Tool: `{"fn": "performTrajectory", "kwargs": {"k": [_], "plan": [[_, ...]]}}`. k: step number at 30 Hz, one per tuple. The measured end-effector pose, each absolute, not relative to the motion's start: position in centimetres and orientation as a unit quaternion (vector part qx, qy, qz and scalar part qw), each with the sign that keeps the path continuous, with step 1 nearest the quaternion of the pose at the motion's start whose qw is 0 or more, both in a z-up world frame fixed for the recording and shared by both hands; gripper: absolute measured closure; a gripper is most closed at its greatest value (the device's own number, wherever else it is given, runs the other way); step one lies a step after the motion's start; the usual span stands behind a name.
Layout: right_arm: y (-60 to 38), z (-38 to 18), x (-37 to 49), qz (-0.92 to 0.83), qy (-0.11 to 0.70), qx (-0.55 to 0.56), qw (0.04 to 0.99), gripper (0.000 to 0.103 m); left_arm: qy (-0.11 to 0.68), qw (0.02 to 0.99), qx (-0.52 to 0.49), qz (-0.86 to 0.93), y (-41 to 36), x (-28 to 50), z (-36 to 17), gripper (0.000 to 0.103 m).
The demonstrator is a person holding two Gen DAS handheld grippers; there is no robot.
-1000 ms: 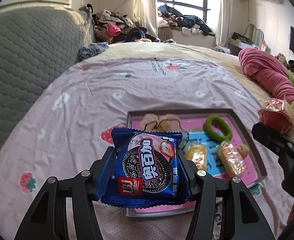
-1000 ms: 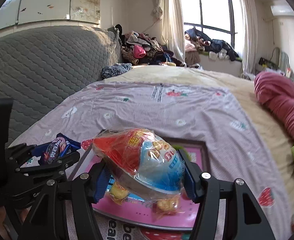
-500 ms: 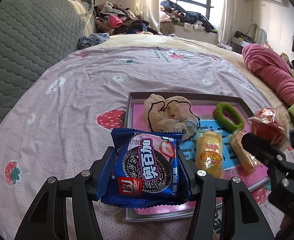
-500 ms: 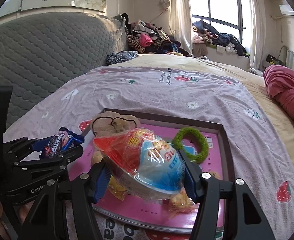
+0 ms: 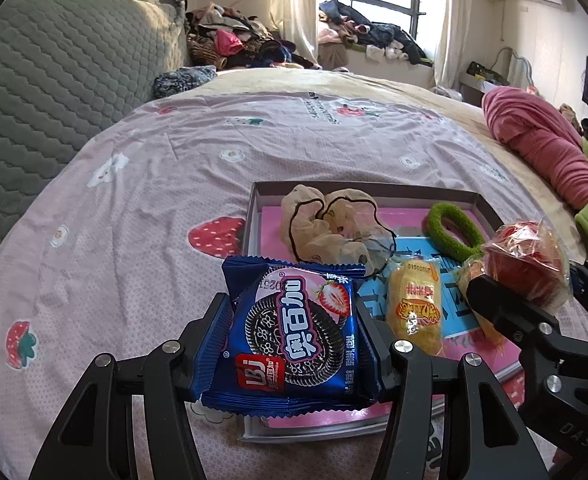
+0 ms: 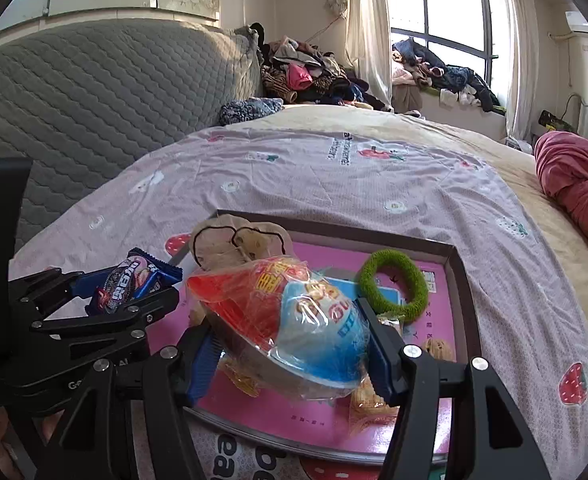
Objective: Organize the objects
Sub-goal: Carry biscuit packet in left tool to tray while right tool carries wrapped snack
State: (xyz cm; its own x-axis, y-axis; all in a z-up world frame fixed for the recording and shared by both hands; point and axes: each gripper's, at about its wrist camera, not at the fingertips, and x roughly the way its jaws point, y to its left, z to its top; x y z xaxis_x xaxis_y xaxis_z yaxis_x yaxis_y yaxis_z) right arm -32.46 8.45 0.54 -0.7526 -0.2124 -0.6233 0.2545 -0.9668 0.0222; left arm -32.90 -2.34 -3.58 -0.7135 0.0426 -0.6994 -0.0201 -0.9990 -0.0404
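Observation:
My left gripper [image 5: 294, 340] is shut on a blue cookie packet [image 5: 294, 332] and holds it above the near left corner of a shallow pink-lined box [image 5: 262, 196]. My right gripper [image 6: 290, 344] is shut on a red and blue wrapped jelly cup [image 6: 294, 320] above the box [image 6: 457, 280]. In the box lie a beige scrunchie [image 5: 325, 224], a green hair ring [image 5: 451, 230] and a yellow snack packet [image 5: 413, 304]. The right gripper's cup shows in the left wrist view [image 5: 525, 264]; the cookie packet shows in the right wrist view [image 6: 130, 280].
The box lies on a pink strawberry-print bedspread [image 5: 174, 184]. A grey quilted headboard [image 5: 54, 80] stands at the left. A pink rolled blanket [image 5: 545, 148] lies at the right. Piled clothes [image 5: 234, 44] sit at the far end near the window.
Both grippers have dipped and come closer to the box, which now shows its contents more fully. Both held packets stay gripped.

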Motion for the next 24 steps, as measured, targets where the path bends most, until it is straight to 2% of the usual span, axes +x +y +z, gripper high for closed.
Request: {"fn": "performTrajectory", "kwargs": {"k": [24], "plan": [[9.3, -2.6, -34.2, -0.913, 0.046, 0.391, 0.108, 0.041, 0.009, 0.021, -0.412, 0.911, -0.5, -32.9, -5.9, 0.043]]}}
